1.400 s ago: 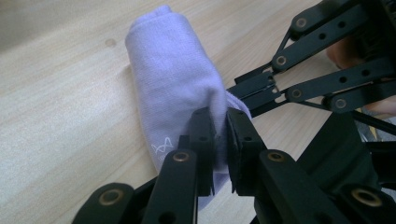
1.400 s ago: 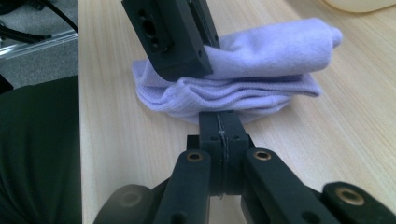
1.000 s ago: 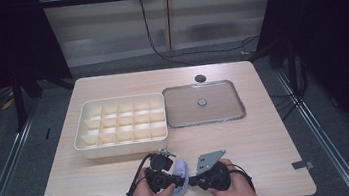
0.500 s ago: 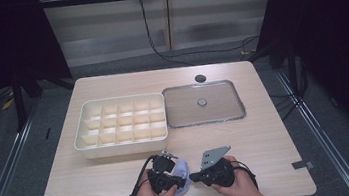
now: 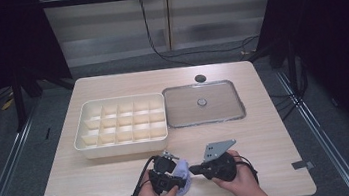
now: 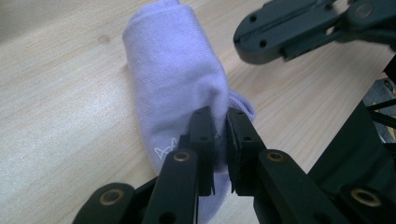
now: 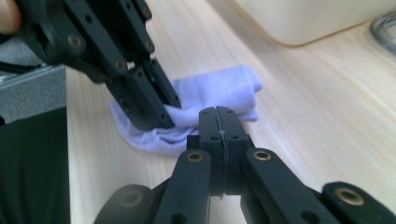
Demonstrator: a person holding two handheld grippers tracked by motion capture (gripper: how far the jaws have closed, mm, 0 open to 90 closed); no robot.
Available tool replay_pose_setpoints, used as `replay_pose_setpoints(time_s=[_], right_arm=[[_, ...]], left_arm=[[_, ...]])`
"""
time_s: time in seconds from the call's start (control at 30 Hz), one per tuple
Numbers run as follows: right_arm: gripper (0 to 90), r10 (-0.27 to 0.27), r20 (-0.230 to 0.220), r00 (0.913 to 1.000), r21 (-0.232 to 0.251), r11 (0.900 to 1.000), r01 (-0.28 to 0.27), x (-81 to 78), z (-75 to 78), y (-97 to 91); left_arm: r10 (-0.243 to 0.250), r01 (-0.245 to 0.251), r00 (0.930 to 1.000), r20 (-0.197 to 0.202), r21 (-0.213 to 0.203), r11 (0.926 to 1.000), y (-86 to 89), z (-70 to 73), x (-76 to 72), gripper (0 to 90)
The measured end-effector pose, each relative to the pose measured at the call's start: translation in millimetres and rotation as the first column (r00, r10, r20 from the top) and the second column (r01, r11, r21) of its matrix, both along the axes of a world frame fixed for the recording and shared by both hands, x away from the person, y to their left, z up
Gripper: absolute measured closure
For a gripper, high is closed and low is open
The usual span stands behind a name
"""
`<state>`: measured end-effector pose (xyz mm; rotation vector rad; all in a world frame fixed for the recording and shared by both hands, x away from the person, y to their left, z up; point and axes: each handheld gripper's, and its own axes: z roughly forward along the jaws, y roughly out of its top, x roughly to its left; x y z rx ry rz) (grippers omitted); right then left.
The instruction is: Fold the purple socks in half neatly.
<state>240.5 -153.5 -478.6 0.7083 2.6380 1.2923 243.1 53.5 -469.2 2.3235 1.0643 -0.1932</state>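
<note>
We see a soft knitted lilac sock on the matt, pale wood-grain surface (black plastic hand-held gripper jaws).

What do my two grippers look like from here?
Both the left gripper and the right gripper are black, with linked two-bar jaws pinned by brass-coloured rivets. A black cable trails from each. The right carries a grey three-cornered plate with small holes.

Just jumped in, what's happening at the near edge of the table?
A person is working a folded lavender sock with two handheld grippers. The left gripper is pinching a fold of it. The right gripper, shut with nothing between its fingers, sits against the sock's edge. The empty divided organiser box and the clear lid lie farther back, untouched.
</note>
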Motion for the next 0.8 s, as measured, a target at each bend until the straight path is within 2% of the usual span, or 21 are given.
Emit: replay_pose_setpoints(time_s=[0.23, 0.5, 0.8], right_arm=[[90.0, -0.005, 0.000, 1.0000, 0.016, 0.9999, 0.005, 2.2, 5.0, -0.8], [90.0, -0.002, 0.006, 1.0000, 0.013, 0.9999, 0.002, 7.6, 7.8, 0.8], [90.0, -0.001, 0.011, 0.9999, 0.016, 0.9999, 0.000, 11.0, 10.9, 9.0]], left_arm=[[0.002, -0.002, 1.0000, 0.000, -0.004, 1.0000, -0.2, -0.6, 0.0, 82.8], [0.001, -0.001, 1.0000, 0.001, -0.004, 1.0000, 0.5, -1.0, -0.4, 82.9], [0.006, -0.006, 1.0000, 0.002, -0.003, 1.0000, 0.3, -0.8, -1.2, 82.8]])
